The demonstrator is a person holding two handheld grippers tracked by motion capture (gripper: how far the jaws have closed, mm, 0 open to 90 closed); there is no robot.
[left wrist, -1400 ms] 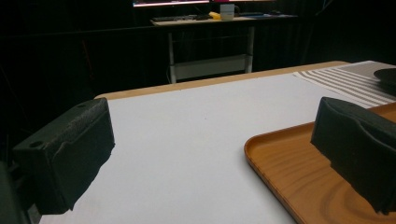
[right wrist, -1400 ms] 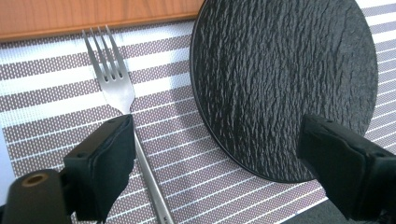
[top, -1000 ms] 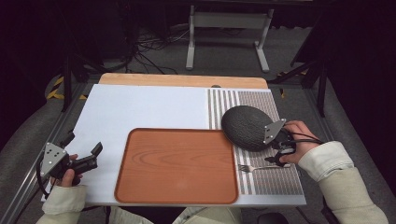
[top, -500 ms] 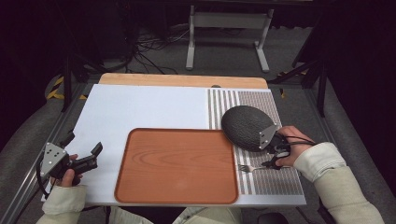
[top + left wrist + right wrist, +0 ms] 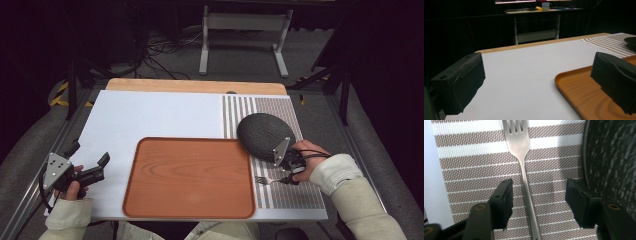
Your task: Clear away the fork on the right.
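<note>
Fork pickup under way on the striped placemat.
Right gripper (image 5: 537, 203), jaws just closing but not yet touching, straddles the slim silver metal fork (image 5: 524, 170) beside the dark round plate (image 5: 265, 135); next, pinch the handle.

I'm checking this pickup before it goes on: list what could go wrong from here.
1. The fork lies flat on the placemat; the right claw, just closing around its thin handle, may slip off.
2. The dark plate sits close beside that claw and could get bumped.

no text, label, brand, number or sign can be read anywhere here.
</note>
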